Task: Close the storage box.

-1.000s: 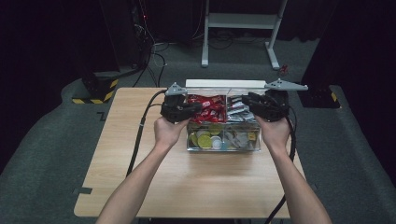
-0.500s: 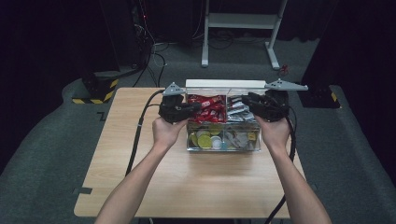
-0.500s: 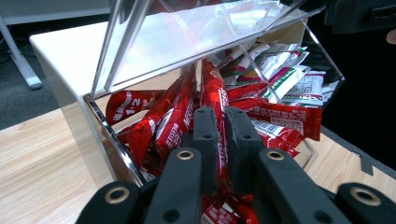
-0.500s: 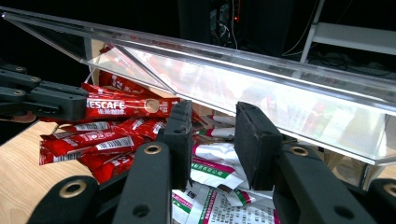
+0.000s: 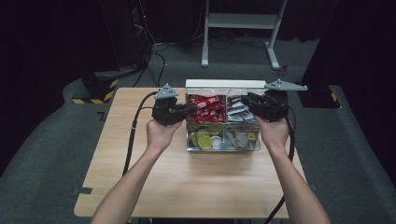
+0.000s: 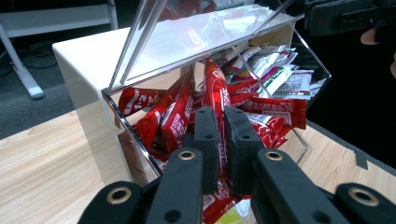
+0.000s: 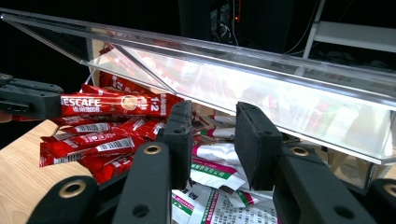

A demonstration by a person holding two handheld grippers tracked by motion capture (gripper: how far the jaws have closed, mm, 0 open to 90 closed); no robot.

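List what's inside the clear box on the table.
The clear box has four compartments: red coffee sticks back left, silver-white sachets back right, round capsules front left, more packets front right. The left gripper has pinched one red stick. Lower layers are covered.

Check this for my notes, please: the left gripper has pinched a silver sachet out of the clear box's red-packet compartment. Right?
Not quite: the sachet is red, not silver. The right gripper view shows the left gripper holding a red stick sachet by its end, above the red packets in the clear box. The silver and white packets lie in the next compartment.
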